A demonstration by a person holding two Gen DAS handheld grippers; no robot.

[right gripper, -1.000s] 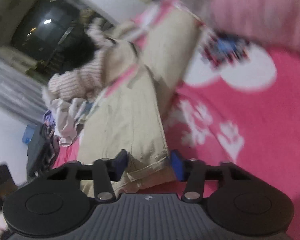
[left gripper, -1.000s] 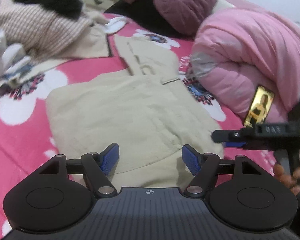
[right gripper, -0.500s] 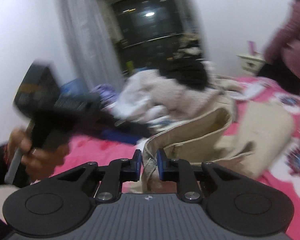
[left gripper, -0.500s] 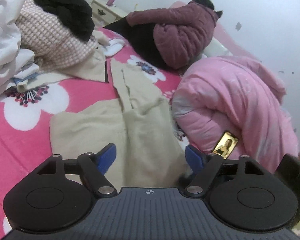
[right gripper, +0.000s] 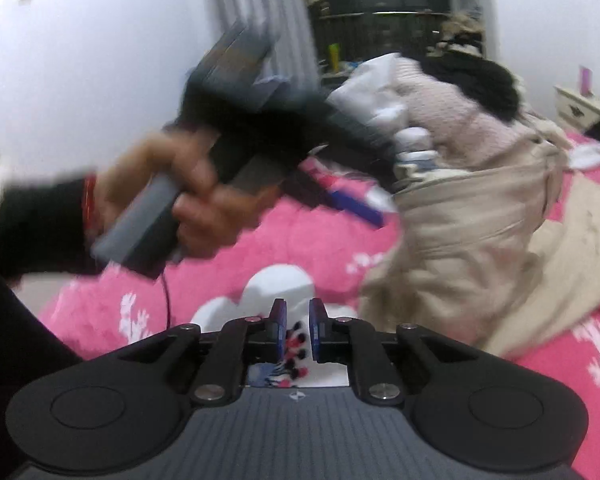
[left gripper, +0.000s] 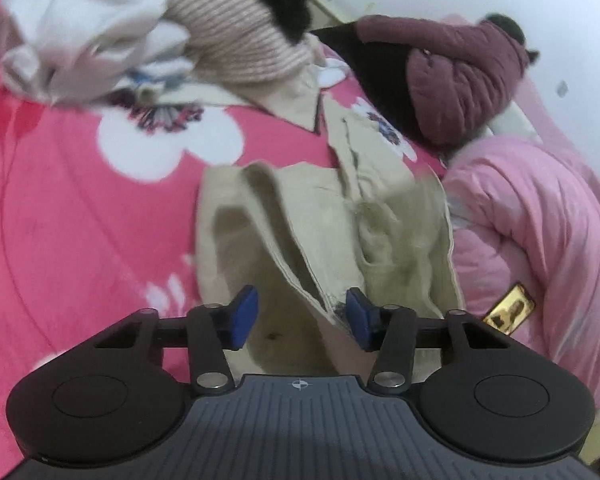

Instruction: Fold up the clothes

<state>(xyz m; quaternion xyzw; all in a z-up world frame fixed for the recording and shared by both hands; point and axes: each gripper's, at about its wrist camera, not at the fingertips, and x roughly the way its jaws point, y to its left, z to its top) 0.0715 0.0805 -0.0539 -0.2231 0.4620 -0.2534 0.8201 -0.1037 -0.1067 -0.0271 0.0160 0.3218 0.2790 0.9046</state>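
Bedroom, pink flowered bedspread as the work surface; white wall and dark window behind.

Left: heap of unfolded clothes, white, striped pink and black pieces, at the far corner of the bed. Centre: beige trousers on the bedspread, partly doubled over, folded edge raised and running toward the camera. Right: bundled pink quilt just beside the trousers; a person in a maroon jacket lies beyond it.

Left gripper: jaws have just been closing, half spread, the raised hem edge between them; the right pad looks to touch cloth, the left stands clear, so no pinch yet. Right gripper: jaws have just been closing, nearly pressed together, nothing between them, bedspread showing through the gap; trousers lie to its right. From the right wrist, a hand carries the left gripper, blurred.

Step in hand, as I judge it: securing the folded edge. Best done by catching both layers at the hem, then drawing flat and square so the legs align.

Containers: none in view.
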